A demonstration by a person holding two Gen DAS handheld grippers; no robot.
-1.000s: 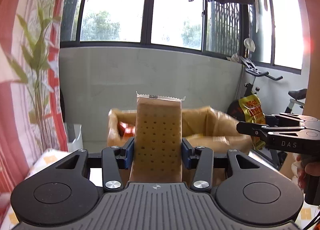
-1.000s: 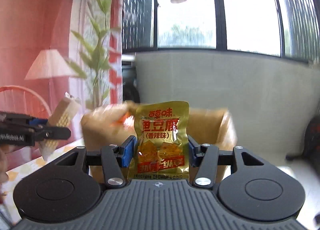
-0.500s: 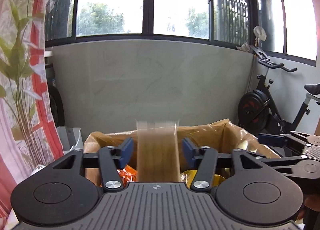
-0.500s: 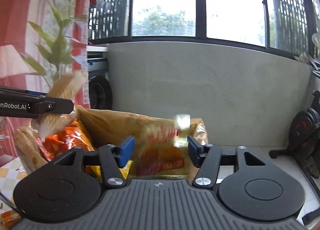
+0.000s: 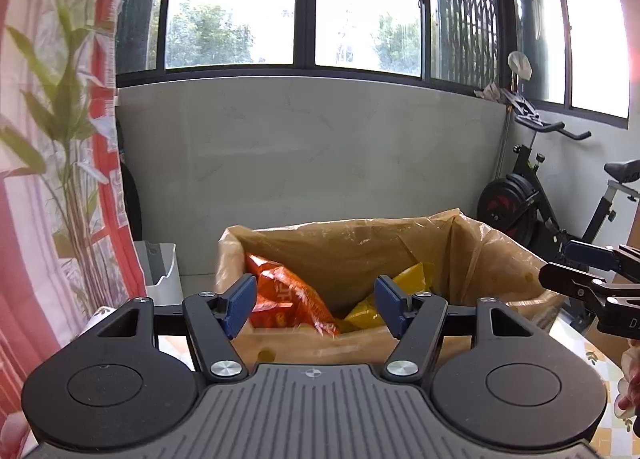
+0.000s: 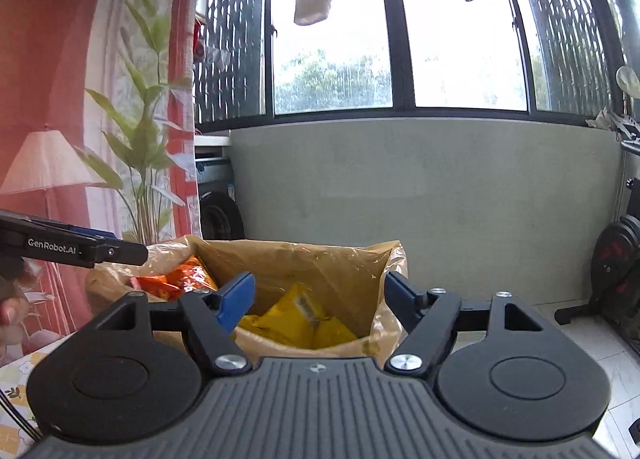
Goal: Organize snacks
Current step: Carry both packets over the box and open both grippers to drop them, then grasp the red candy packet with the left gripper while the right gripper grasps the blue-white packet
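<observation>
A: What sits in front of the grippers?
B: A brown cardboard box lined with clear plastic film, open at the top.

A: And the snacks?
B: Inside it: an orange foil snack bag leans on the left side, and a yellow snack packet lies lower, to the right.

A: The grippers?
B: The left gripper is spread wide, nothing between its blue pads. The right gripper is likewise wide and empty, just beside the box.
</observation>
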